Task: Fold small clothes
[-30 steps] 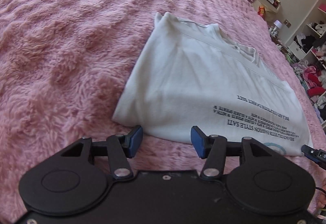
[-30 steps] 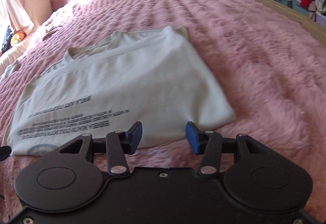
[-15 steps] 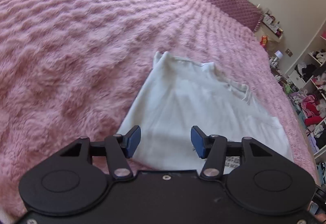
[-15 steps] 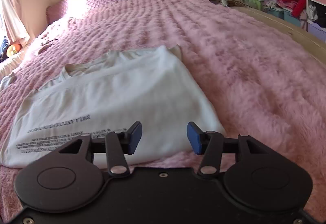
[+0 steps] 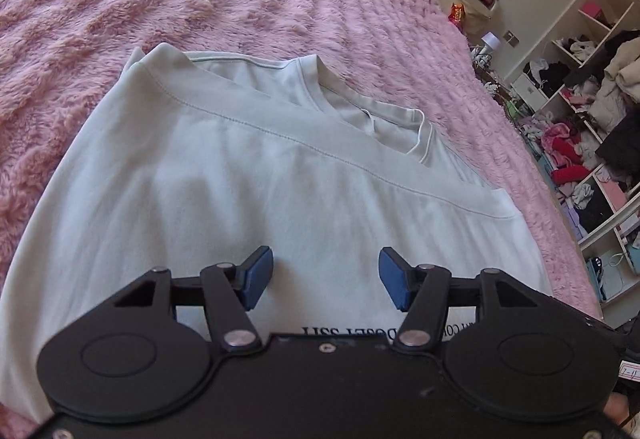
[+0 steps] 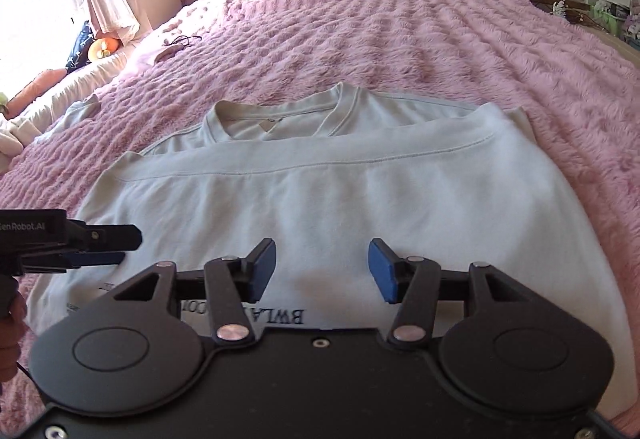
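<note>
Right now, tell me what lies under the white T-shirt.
The white T-shirt lies folded on the fluffy pink blanket, which shows on every side of it. Whatever sits directly beneath the cloth is covered.

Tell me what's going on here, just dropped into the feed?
A person is folding a white T-shirt on a pink fuzzy bedspread, a gripper in each hand. The shirt lies flat, already folded once, its hem laid up just short of the collar. The left gripper and the right gripper hover over the near part of the shirt, both open, nothing between the pads. Neither holds the cloth.
</note>
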`<act>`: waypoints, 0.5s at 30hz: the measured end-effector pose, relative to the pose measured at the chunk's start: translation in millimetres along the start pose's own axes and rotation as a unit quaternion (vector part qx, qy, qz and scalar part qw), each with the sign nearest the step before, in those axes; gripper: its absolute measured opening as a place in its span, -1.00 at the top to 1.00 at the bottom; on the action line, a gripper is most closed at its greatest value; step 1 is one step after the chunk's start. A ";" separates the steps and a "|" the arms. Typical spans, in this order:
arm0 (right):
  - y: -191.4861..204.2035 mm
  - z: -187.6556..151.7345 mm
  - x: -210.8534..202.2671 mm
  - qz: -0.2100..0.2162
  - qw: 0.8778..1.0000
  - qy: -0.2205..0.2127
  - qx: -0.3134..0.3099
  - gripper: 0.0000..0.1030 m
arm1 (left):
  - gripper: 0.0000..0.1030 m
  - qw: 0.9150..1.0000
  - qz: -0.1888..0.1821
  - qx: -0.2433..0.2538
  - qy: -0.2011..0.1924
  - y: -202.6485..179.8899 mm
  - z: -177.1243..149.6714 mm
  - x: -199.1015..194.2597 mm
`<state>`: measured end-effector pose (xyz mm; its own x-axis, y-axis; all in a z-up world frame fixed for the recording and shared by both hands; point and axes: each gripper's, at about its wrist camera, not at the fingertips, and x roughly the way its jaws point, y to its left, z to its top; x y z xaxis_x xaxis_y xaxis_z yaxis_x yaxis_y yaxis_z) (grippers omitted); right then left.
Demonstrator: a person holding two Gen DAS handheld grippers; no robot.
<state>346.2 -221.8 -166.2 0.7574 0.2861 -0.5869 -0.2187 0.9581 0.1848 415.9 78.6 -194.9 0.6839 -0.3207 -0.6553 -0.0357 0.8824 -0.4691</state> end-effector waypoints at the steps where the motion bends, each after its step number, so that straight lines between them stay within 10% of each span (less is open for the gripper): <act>1: -8.5 2.3 0.2 -0.011 1.000 -0.004 0.001 0.00 | -0.19 1.000 0.002 0.003 -0.002 3.6 3.3 0.8; 10: -73.5 3.4 -1.4 -0.077 0.996 -0.014 0.037 0.02 | -0.23 0.997 0.028 -0.064 -0.035 73.6 22.7 -7.0; 15: -58.4 -2.8 8.8 -0.106 0.994 -0.013 -0.007 -0.06 | -0.24 0.998 0.050 -0.021 -0.020 64.1 23.2 3.7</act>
<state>363.9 -275.2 -184.4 0.8033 0.0783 -0.5905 -0.0618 0.9969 0.0482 433.0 142.0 -213.7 0.7044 -0.2162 -0.6761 -0.1352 0.8942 -0.4268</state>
